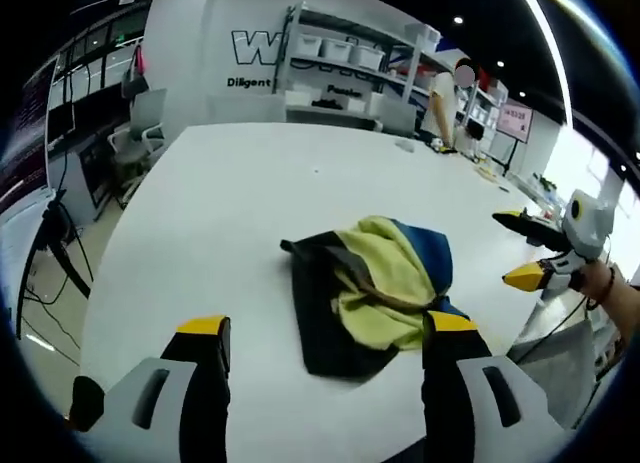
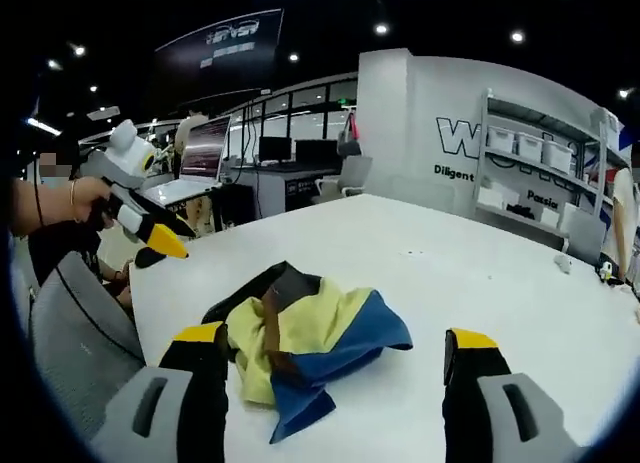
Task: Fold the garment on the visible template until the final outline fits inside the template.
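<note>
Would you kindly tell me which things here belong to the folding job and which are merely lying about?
Job in hand:
crumpled yellow, blue and black garment
white table
left tongs, open
right tongs, open

Lying about:
white storage shelving with bins
open laptop
grey office chair

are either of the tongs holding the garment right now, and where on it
Nothing is held. The left tongs and right tongs both stand open and empty, apart from the crumpled garment lying on the white table.
</note>
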`<act>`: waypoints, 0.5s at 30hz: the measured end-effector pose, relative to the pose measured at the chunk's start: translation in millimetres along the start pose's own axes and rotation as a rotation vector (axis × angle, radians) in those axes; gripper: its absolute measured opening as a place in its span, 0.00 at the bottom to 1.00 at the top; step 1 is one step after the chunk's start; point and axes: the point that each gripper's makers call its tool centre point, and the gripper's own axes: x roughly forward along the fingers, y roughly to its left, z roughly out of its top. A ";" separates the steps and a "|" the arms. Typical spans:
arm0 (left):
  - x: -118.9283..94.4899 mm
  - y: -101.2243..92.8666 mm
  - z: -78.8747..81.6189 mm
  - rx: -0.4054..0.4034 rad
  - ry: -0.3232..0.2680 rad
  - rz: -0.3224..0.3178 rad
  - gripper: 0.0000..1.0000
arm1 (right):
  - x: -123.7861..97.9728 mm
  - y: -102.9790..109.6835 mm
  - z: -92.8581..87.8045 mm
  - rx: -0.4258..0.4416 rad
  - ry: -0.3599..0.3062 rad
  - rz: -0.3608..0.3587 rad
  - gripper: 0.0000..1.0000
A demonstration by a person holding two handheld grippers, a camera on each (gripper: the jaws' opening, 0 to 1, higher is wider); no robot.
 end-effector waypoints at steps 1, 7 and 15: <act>2.3 0.2 0.6 -0.002 0.000 -0.001 0.72 | 2.4 -0.5 -2.0 -0.011 0.005 0.004 0.86; 12.7 2.9 2.4 -0.020 0.002 0.003 0.69 | 11.5 -4.5 -8.5 -0.064 0.042 0.015 0.85; 27.6 4.1 -4.4 -0.018 0.037 0.004 0.66 | 26.1 -1.4 -19.7 -0.114 0.080 0.056 0.72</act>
